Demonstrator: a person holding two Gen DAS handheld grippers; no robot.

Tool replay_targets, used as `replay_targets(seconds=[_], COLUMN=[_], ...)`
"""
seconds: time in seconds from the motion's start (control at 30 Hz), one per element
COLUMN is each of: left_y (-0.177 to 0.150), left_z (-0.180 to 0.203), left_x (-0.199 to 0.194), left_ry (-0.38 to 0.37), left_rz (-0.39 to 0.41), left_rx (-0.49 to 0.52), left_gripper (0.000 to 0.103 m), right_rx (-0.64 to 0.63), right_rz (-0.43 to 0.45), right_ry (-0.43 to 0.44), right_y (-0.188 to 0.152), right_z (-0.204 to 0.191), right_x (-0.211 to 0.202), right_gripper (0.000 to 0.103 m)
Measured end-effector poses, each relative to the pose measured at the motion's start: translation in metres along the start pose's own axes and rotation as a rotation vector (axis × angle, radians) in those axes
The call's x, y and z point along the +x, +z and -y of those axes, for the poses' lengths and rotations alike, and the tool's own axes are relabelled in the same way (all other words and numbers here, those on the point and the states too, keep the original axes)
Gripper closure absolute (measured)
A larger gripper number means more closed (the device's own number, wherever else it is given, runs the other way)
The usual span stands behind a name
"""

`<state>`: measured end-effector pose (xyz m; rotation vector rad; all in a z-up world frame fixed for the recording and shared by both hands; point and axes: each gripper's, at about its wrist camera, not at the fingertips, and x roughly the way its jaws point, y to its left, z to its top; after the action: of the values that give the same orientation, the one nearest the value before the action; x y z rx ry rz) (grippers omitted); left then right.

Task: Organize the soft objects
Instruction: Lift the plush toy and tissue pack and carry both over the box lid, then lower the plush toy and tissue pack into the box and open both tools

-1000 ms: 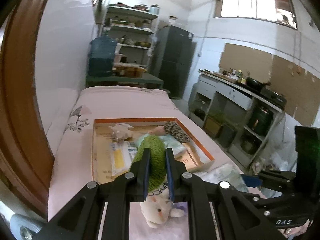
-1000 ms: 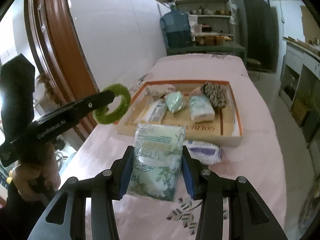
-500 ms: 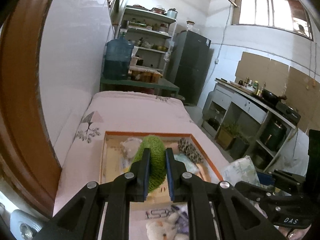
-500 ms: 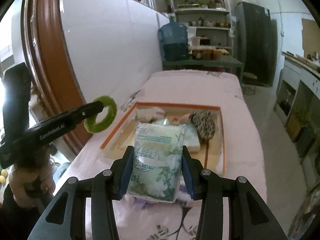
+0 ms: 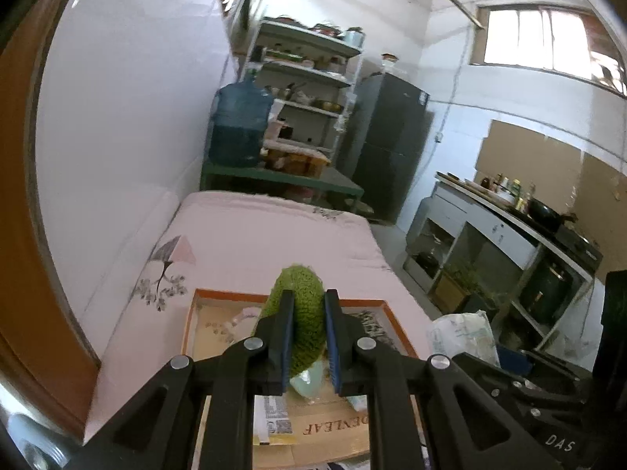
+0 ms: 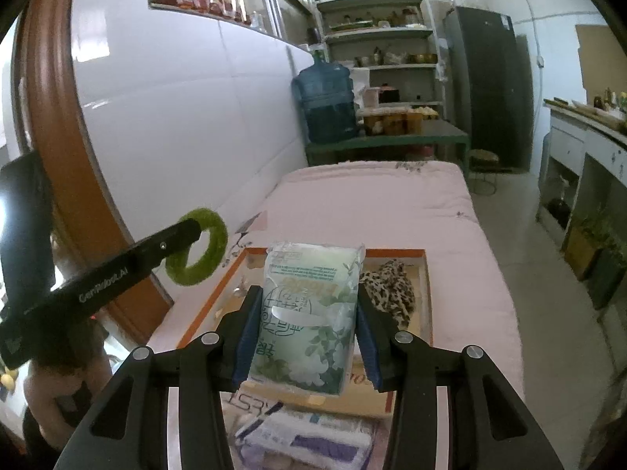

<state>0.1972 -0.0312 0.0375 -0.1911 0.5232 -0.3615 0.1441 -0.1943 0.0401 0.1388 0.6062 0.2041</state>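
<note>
The left gripper [image 5: 307, 337] is clamped on a fuzzy green ring [image 5: 299, 313], pinching one side of it so the rest stands up above the fingers, held in the air over the near end of a cardboard box [image 5: 188, 325] with an orange rim. The right gripper [image 6: 307, 337] has its fingers pressed against both sides of a pack of tissues [image 6: 309, 313] printed with green leaves, also lifted above the box. The box sits on a bed with a pink cover [image 6: 392, 203]; inside it lies a leopard-print cloth [image 6: 392, 290] near the right wall. Just in front of the box, on the cover, lies another wrapped pack [image 6: 309, 438].
</note>
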Motion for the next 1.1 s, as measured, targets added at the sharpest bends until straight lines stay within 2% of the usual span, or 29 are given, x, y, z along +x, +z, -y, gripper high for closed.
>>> replay_targets(seconds=[0.17, 0.43, 0.9, 1.1], left_y=[-0.012, -0.029, -0.052, -0.057], left_z=[-0.026, -0.043, -0.046, -0.046], left_x=[0.021, 0.038, 0.062, 0.069], left_ry=[0.044, 0.071, 0.12, 0.114], left_rz=[-0.036, -0.09, -0.16, -0.184], left_rx=[-0.031, -0.028, -0.002, 0.001], left_gripper=[0.088, 0.088, 0.088, 0.088], right_rx=[0.008, 0.052, 0.059, 0.057], right_rz=[-0.043, -0.093, -0.147, -0.159], right_ry=[0.015, 0.051, 0.073, 0.078], right_y=[-0.002, -0.014, -0.038, -0.042], right_z=[-0.002, -0.002, 0.018, 0.017], right_x=[0.038, 0.091, 0.113, 0.113], right_gripper=[0.057, 0.057, 0.057, 0.057])
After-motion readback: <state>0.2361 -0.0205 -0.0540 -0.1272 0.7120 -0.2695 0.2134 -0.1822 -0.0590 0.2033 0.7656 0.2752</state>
